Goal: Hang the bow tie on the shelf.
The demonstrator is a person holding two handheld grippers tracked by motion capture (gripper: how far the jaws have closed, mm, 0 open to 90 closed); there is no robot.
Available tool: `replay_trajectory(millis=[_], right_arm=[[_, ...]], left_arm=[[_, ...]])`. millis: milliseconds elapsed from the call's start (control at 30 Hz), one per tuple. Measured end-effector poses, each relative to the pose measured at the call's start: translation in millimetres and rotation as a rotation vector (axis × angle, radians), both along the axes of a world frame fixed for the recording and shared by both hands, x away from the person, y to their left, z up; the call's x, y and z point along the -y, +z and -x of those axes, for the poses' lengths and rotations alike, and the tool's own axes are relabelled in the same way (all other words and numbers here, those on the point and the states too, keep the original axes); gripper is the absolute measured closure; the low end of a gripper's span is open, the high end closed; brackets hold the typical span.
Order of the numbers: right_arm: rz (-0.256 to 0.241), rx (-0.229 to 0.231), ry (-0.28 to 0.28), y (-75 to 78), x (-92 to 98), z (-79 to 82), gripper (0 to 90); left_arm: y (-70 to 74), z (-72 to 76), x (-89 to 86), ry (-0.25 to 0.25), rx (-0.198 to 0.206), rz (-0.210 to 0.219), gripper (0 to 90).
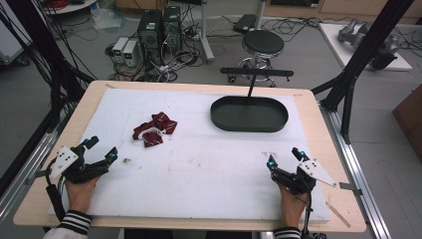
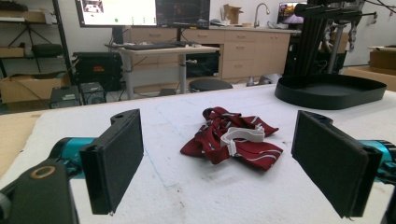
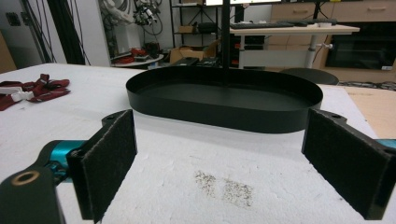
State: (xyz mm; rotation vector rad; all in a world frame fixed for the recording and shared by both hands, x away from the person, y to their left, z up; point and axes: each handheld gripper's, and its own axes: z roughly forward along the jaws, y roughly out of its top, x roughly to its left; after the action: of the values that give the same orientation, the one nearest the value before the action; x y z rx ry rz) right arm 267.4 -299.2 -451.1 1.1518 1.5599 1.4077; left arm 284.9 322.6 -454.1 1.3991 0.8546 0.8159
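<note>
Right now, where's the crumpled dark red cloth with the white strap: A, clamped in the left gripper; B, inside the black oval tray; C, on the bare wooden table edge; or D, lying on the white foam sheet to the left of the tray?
D: the crumpled dark red cloth lies on the white foam sheet, left of the empty black oval tray, with the left gripper open and short of it.

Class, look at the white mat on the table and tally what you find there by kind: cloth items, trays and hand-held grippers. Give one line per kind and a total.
Dark red cloth bundle with a white strap: 1
Black oval tray: 1
Grippers, the left gripper and the right gripper, both with jaws apart: 2
Total: 4
</note>
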Motion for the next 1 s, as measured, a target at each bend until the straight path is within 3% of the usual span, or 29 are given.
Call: replay_trajectory(millis=[233, 333, 533, 700, 1000], right_arm=[[0.005, -0.003, 0.003, 0.0, -0.7, 0.5, 9.4], [0.008, 0.003, 0.002, -0.1, 0.2, -0.1, 9.4], [0.009, 0.003, 0.004, -0.1, 0.2, -0.3, 9.4], [0.008, -0.001, 0.004, 0.0, -0.4, 0.2, 9.4], [0.009, 0.003, 0.006, 0.0, 0.3, -0.4, 9.4]], left_arm=[[1.6, -3.9, 0.1, -0.021, -0.032, -0.008, 16.9], [4.4, -6.6, 0.7, -0.017, -0.043, -0.046, 17.0], [22.7, -14.9, 2.3, -0.026, -0.084, -0.100, 17.3], [37.9, -23.2, 5.3, -0.039, -0.086, -0.130, 18.5], [61.3, -49.0, 20.3, -0.107, -0.148, -0.199, 17.1]])
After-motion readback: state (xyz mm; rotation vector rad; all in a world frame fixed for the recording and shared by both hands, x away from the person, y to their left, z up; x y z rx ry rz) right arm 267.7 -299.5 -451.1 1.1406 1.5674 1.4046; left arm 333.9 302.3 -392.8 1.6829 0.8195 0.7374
